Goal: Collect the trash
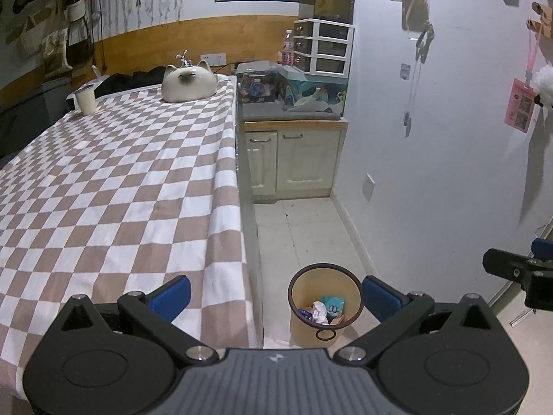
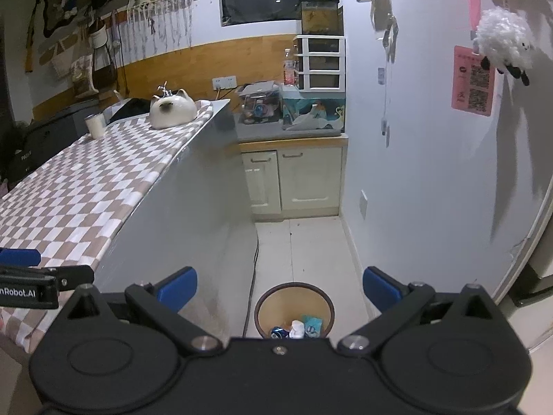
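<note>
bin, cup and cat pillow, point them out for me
bin (image 1: 297, 328): left wrist view, on its tan outer wall
cup (image 1: 86, 101): left wrist view, on its white side
cat pillow (image 2: 172, 112): right wrist view, on its face

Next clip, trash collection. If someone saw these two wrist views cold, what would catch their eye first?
Probably the checkered tablecloth filling the left of both views, with a cat-shaped ceramic piece and a pale cup at its far end. Next, the tan waste bin on the floor beside the table, already holding crumpled wrappers. Both the left gripper and right gripper are open and empty, framing the bin.
</note>
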`<move>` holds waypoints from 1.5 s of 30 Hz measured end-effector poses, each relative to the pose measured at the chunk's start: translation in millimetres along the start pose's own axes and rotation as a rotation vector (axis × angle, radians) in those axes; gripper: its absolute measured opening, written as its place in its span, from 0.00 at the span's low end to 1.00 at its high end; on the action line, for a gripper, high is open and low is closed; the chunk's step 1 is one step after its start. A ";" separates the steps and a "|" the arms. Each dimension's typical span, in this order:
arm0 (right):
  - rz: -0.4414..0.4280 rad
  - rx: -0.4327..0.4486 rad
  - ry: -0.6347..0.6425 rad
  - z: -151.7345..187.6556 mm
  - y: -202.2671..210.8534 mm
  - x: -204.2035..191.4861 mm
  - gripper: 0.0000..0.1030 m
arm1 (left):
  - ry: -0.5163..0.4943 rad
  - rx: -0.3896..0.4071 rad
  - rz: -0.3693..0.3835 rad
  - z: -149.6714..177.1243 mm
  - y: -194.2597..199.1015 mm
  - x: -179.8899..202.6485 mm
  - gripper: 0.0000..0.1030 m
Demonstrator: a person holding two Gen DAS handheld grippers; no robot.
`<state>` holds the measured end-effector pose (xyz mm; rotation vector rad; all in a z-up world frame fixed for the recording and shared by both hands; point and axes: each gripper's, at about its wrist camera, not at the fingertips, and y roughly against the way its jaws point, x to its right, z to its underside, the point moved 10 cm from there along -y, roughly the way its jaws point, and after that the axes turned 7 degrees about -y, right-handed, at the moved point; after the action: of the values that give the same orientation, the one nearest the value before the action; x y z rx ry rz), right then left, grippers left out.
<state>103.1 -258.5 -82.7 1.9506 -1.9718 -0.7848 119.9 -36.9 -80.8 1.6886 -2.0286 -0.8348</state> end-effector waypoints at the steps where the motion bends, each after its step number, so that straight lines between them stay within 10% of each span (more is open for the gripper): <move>1: 0.000 -0.002 -0.001 0.8 0.4 -0.6 1.00 | 0.002 -0.001 -0.001 0.8 0.8 -1.2 1.00; 45: 0.057 -0.050 0.033 15.2 2.4 -3.3 1.00 | 0.023 -0.024 -0.011 18.3 2.9 -9.9 1.00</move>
<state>93.1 -252.5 -93.3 1.8592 -1.9602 -0.7750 108.5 -23.2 -91.9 1.6899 -1.9889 -0.8363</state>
